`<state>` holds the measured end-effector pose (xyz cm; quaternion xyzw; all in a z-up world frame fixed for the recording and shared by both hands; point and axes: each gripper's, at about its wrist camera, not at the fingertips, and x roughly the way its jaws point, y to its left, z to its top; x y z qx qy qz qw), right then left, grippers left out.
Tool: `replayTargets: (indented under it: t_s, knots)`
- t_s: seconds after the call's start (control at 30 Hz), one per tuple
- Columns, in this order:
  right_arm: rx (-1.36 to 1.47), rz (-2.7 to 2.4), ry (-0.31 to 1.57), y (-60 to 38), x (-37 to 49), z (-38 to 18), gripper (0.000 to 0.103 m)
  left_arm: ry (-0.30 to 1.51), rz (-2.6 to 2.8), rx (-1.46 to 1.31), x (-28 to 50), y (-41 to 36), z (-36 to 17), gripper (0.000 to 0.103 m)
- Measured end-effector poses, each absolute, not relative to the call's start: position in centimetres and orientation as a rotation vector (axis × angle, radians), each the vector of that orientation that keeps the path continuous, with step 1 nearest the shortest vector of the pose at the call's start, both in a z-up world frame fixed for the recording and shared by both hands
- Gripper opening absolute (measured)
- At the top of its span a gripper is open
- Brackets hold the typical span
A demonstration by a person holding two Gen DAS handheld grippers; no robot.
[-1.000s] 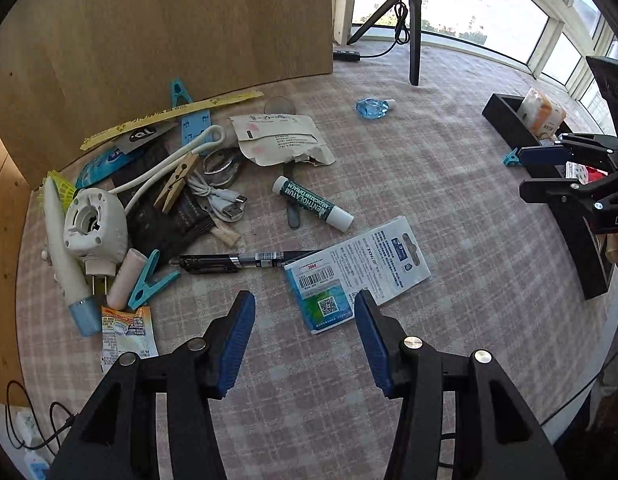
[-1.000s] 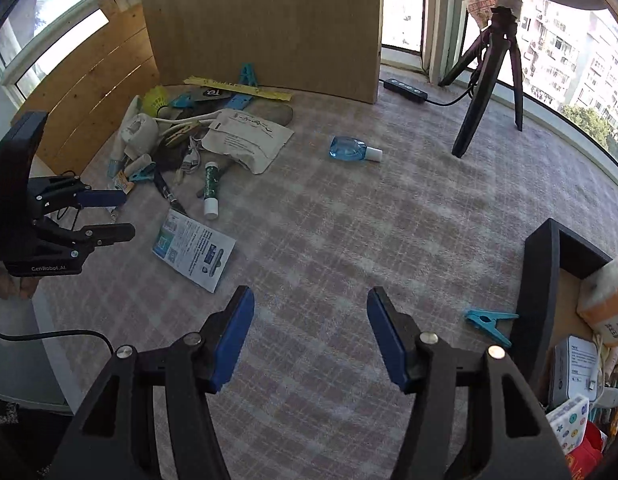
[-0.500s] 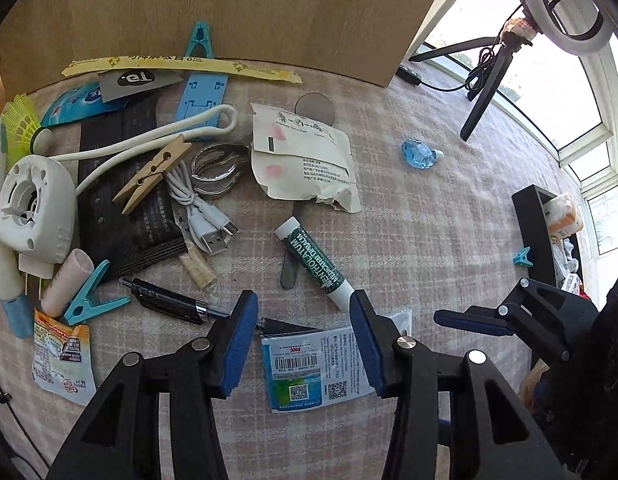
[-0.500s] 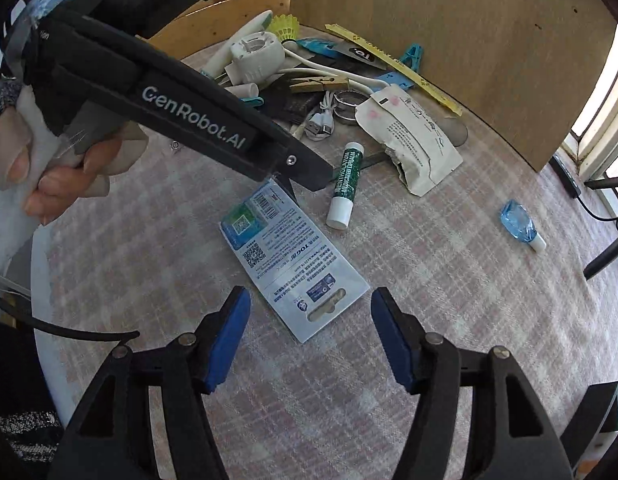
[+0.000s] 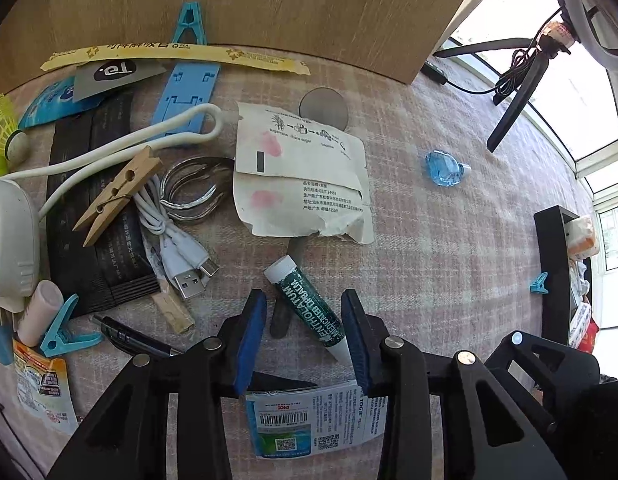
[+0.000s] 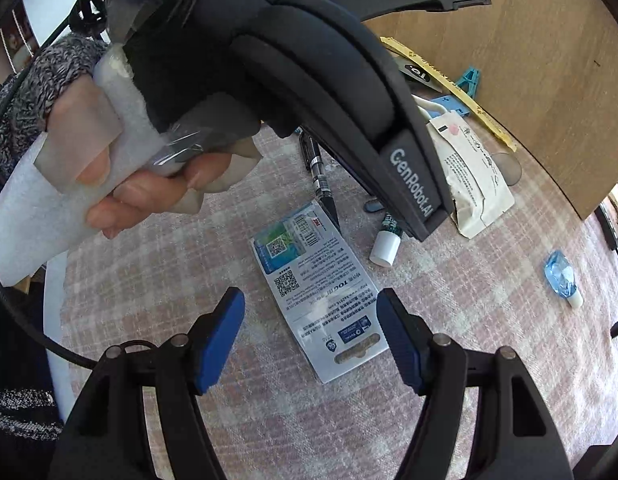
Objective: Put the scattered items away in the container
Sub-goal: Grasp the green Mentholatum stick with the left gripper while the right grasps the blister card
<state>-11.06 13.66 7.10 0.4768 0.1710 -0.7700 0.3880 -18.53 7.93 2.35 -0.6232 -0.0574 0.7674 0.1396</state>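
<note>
Pink checked cloth covers the table, with a wooden board standing behind. The left gripper (image 5: 303, 338) points down, its jaws closing around the green lip balm tube (image 5: 307, 306), which lies slanted between the blue pads, not yet squeezed, I think. The right gripper (image 6: 311, 340) is opening wide over the blue card packet (image 6: 315, 294), probably to pinch its edges. A black pen (image 5: 135, 338) lies just left of the left fingers. The black container (image 5: 553, 272) waits far to their right.
</note>
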Motion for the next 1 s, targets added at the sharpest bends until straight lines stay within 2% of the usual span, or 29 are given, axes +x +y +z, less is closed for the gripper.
replayTargets:
  t_s: [0.17, 0.23, 0.43, 0.83, 0.93, 1.0]
  knots:
    - [1.206, -1.947, 0.52, 12.5, -11.5, 6.1, 0.067, -0.126, 2.237, -1.797, -18.8, 7.6, 2.2, 0.017]
    - [1.184, -1.962, 0.564, 12.1, -11.4, 5.9, 0.067, -0.124, 2.241, -1.793, -18.8, 7.4, 2.2, 0.014]
    - [1.194, -1.977, 0.656, 11.7, -11.6, 5.5, 0.065, -0.123, 2.232, -1.778, -18.8, 7.1, 2.3, 0.014]
    - [1.252, -1.904, 0.639, 11.7, -12.9, 6.5, 0.057, -0.117, 2.25, -1.724, -17.9, 6.1, 3.5, 0.014]
    - [1.249, -1.926, 0.518, 12.9, -13.1, 7.7, 0.039, -0.106, 2.257, -1.705, -17.5, 5.7, 4.1, 0.014]
    - [1.268, -1.937, 0.47, 13.5, -13.5, 8.3, 0.034, -0.1, 2.258, -1.7, -17.3, 5.5, 4.2, 0.014]
